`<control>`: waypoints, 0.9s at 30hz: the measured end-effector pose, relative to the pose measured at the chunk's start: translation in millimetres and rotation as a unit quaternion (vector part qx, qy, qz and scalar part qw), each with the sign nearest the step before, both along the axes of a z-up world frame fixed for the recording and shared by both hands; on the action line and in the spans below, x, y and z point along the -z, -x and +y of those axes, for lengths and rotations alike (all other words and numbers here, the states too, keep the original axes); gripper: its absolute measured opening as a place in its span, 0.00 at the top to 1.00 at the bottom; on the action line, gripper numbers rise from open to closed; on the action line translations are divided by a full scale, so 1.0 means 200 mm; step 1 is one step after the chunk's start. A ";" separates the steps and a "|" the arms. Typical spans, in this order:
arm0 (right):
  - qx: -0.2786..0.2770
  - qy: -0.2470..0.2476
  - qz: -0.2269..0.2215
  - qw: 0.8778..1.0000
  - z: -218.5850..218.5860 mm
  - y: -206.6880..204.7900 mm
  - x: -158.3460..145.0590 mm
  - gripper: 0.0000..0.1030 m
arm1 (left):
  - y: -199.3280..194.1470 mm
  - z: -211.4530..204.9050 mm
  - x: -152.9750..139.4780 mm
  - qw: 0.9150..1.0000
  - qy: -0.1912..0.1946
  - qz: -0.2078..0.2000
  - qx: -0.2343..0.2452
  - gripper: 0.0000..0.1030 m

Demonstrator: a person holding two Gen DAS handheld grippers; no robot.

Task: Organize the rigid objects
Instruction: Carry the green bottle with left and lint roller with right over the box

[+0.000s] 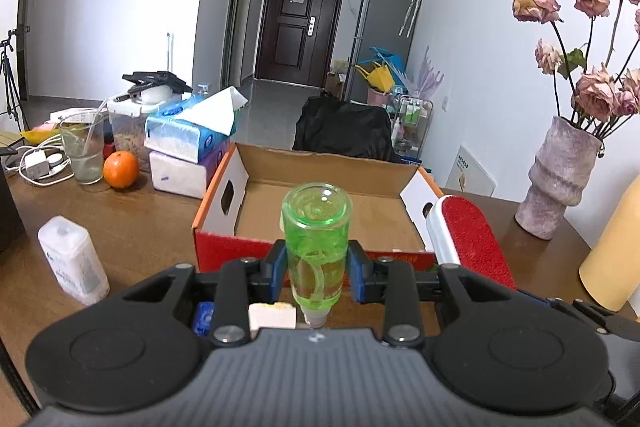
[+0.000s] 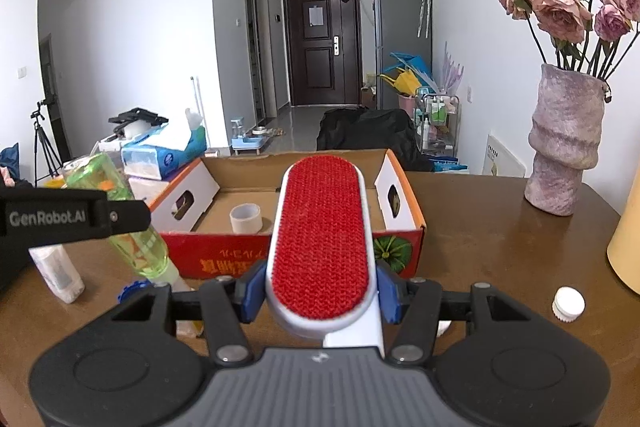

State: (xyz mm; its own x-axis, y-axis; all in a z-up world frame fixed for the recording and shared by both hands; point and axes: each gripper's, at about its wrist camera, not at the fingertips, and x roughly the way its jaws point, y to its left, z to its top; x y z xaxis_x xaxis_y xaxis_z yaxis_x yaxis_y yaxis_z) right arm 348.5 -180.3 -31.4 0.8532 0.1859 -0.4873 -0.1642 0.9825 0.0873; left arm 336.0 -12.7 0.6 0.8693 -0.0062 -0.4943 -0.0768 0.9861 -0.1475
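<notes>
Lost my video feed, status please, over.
Left gripper shut on clear green bottle. Right gripper shut on red-faced lint brush. Open cardboard box ahead holds tape roll; path unobstructed.

The right tool's body hides the white handle of the red lint brush (image 2: 320,239); the cream-yellow cylinder (image 1: 614,259) is cut off at the frame's edge.

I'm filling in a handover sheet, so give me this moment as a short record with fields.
left gripper: shut on green bottle
right gripper: shut on red lint brush
cardboard box: open, on the table, ahead of both grippers
inside box: tape roll
loose on table: white cap
</notes>
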 end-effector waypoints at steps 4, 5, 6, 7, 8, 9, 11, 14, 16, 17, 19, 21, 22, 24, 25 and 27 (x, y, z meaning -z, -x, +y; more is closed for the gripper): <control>-0.001 -0.007 -0.009 1.000 0.00 -0.05 -0.03 0.47 | -0.04 0.00 -0.03 1.000 0.003 -0.011 -0.003 0.69; -0.002 -0.008 -0.010 1.000 0.01 -0.06 -0.04 0.47 | -0.05 0.00 -0.03 1.000 0.003 -0.014 -0.004 0.69; -0.002 -0.009 -0.012 1.000 0.01 -0.08 -0.04 0.47 | -0.07 0.00 -0.04 1.000 0.004 -0.016 -0.005 0.69; -0.003 -0.009 -0.013 1.000 0.01 -0.09 -0.05 0.47 | -0.08 0.00 -0.04 1.000 0.004 -0.018 -0.005 0.69; -0.004 -0.009 -0.014 1.000 0.02 -0.11 -0.05 0.47 | -0.10 0.00 -0.05 1.000 0.004 -0.020 -0.005 0.69; -0.006 -0.009 -0.016 1.000 0.02 -0.12 -0.06 0.47 | -0.12 0.00 -0.05 1.000 0.003 -0.022 -0.005 0.69; -0.007 -0.009 -0.016 1.000 0.03 -0.16 -0.06 0.47 | -0.15 -0.01 -0.06 1.000 0.003 -0.024 -0.005 0.69; -0.009 -0.008 -0.017 1.000 0.05 -0.22 -0.07 0.47 | -0.20 0.00 -0.05 1.000 0.002 -0.025 -0.003 0.69; -0.009 -0.008 -0.016 1.000 0.05 -0.26 -0.07 0.47 | -0.24 0.00 -0.05 1.000 0.002 -0.024 -0.005 0.69; -0.009 -0.007 -0.015 1.000 0.05 -0.28 -0.07 0.47 | -0.26 0.00 -0.05 1.000 0.003 -0.024 -0.006 0.69; -0.010 -0.004 -0.015 1.000 0.06 -0.32 -0.07 0.47 | -0.30 0.01 -0.05 1.000 0.003 -0.024 -0.009 0.69; -0.011 -0.002 -0.013 1.000 0.07 -0.37 -0.06 0.47 | -0.33 0.02 -0.05 1.000 0.002 -0.027 -0.011 0.69; -0.011 -0.002 -0.012 1.000 0.08 -0.38 -0.06 0.47 | -0.35 0.03 -0.05 1.000 0.002 -0.028 -0.013 0.69; -0.012 0.000 -0.011 1.000 0.09 -0.42 -0.05 0.47 | -0.38 0.04 -0.05 0.999 0.001 -0.031 -0.018 0.69; -0.012 0.001 -0.010 1.000 0.09 -0.44 -0.05 0.47 | -0.40 0.05 -0.05 0.999 0.001 -0.032 -0.020 0.69; -0.012 0.002 -0.008 1.000 0.09 -0.48 -0.05 0.47 | -0.44 0.06 -0.05 0.999 -0.001 -0.033 -0.023 0.69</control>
